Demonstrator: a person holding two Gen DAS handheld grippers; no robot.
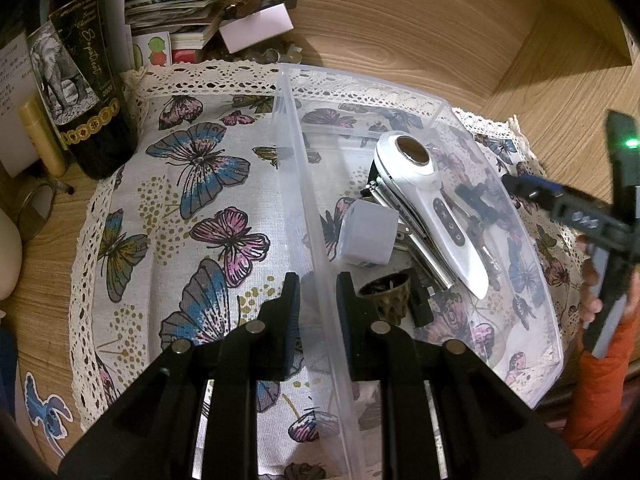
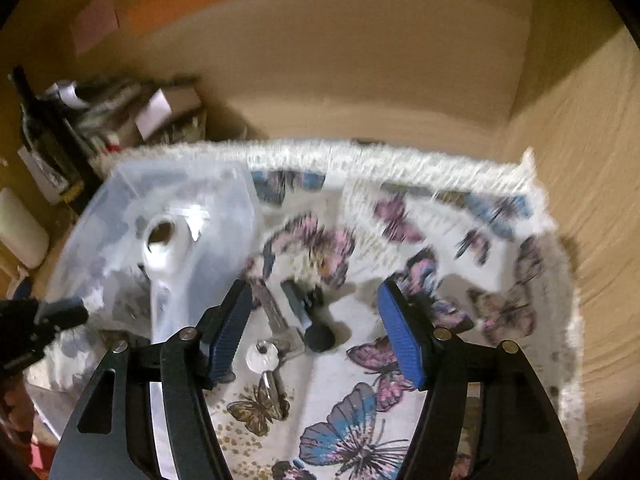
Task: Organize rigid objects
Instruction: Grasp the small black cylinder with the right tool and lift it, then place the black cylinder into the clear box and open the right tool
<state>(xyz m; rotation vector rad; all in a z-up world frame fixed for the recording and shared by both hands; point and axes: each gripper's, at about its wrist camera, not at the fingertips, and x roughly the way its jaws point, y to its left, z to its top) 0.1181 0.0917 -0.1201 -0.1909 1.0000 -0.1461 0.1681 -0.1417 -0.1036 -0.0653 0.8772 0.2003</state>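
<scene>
Butterfly cloth (image 1: 208,184); left hand-held gripper (image 1: 318,292) astride clear bin (image 1: 296,184) wall, right hand-held gripper (image 2: 316,320) agape above key (image 2: 262,356).
</scene>
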